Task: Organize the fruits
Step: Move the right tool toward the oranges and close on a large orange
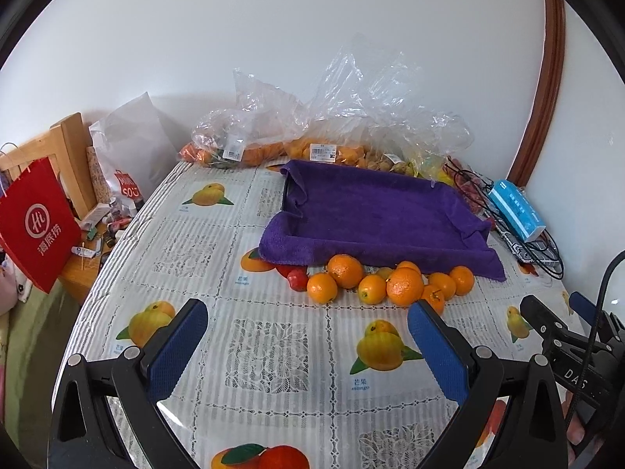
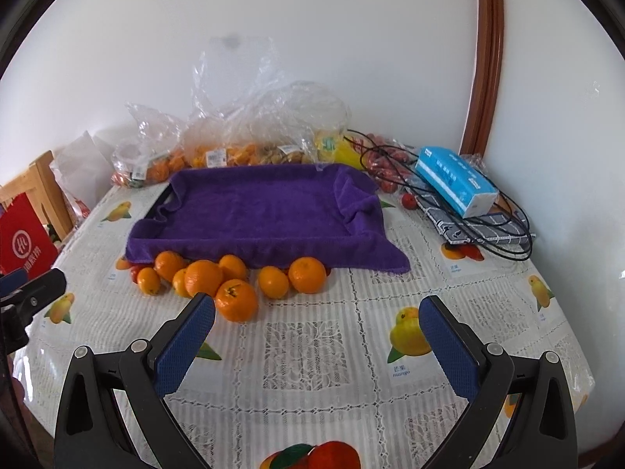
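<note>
Several loose oranges (image 1: 404, 286) (image 2: 236, 299) lie in a cluster on the fruit-print tablecloth, right in front of a tray lined with a purple towel (image 1: 375, 215) (image 2: 258, 207). A small red fruit (image 1: 297, 278) lies at the cluster's left end. My left gripper (image 1: 308, 312) is open and empty, hovering just short of the oranges. My right gripper (image 2: 317, 308) is open and empty too, with its left finger beside the nearest orange. The tray holds no fruit.
Clear plastic bags of fruit (image 1: 312, 144) (image 2: 242, 144) stand behind the tray by the wall. A blue tissue pack (image 2: 455, 179), black cables (image 2: 504, 230) and a checked cloth lie at the right. A red bag (image 1: 37, 222) and a wooden chair stand left of the table.
</note>
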